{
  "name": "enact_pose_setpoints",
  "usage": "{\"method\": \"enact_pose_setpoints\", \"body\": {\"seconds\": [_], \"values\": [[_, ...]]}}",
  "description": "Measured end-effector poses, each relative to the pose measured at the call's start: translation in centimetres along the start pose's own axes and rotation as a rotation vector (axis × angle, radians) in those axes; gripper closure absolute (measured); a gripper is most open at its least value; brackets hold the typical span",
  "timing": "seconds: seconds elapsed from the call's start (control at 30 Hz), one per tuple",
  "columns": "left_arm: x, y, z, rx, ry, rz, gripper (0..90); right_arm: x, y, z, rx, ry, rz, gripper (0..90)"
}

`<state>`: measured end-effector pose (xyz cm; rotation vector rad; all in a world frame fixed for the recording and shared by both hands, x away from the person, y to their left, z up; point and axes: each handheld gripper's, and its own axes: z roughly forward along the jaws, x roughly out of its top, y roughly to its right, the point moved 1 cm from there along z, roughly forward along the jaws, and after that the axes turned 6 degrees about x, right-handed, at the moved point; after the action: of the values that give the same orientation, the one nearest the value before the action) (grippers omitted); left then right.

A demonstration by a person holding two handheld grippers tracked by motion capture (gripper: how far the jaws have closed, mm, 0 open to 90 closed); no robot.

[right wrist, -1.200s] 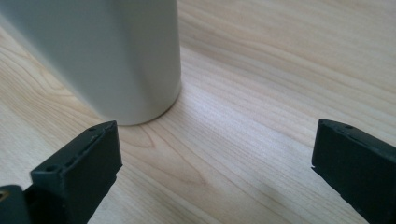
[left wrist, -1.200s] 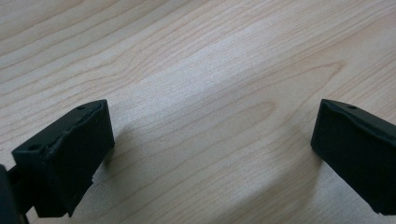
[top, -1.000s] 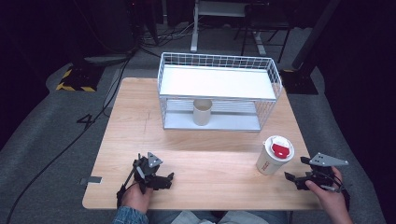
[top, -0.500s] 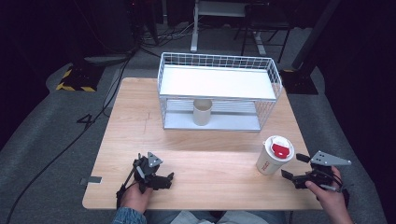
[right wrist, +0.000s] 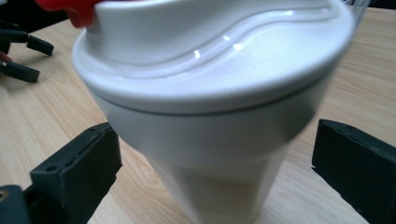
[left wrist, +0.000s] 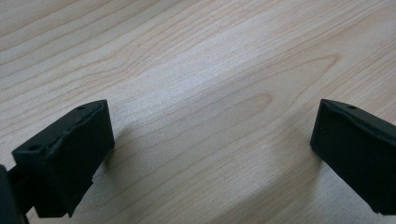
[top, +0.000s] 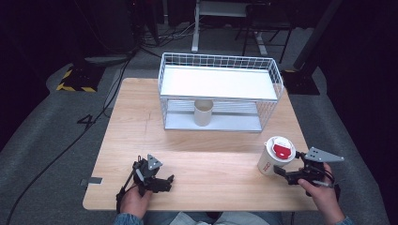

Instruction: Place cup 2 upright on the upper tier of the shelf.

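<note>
The right gripper (top: 281, 172) has its jaws spread on either side of the white lidded cup (top: 275, 155) (red tab on the lid), which stands near the table's (top: 211, 159) right front edge. The left gripper (top: 166, 182), jaws apart, rests low over bare wood, well apart from the cup.

Three cameras, one table

The high view looks forward and down over the light wooden table (top: 197, 154); both gripper views sit low and close, the right sharing the white lidded paper cup (right wrist: 210, 116).
</note>
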<state>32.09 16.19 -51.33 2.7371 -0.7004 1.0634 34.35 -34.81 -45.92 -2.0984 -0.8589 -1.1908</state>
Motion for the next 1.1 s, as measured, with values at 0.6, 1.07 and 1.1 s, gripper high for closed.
{"method": "enact_pose_setpoints", "body": {"seconds": [0.6,1.07,1.1], "values": [[0.0,0.0,0.0,0.000,0.000,0.000,0.0,-0.9,0.0,2.6,-0.016,0.078,0.030,6.4],[0.0,0.0,0.0,0.000,0.000,0.000,0.0,-1.1,-0.1,3.0,-0.054,0.062,-0.015,12.3],[0.0,0.0,0.0,0.000,0.000,0.000,0.0,-1.1,-0.1,2.9,-0.055,0.061,-0.015,12.3]]}}
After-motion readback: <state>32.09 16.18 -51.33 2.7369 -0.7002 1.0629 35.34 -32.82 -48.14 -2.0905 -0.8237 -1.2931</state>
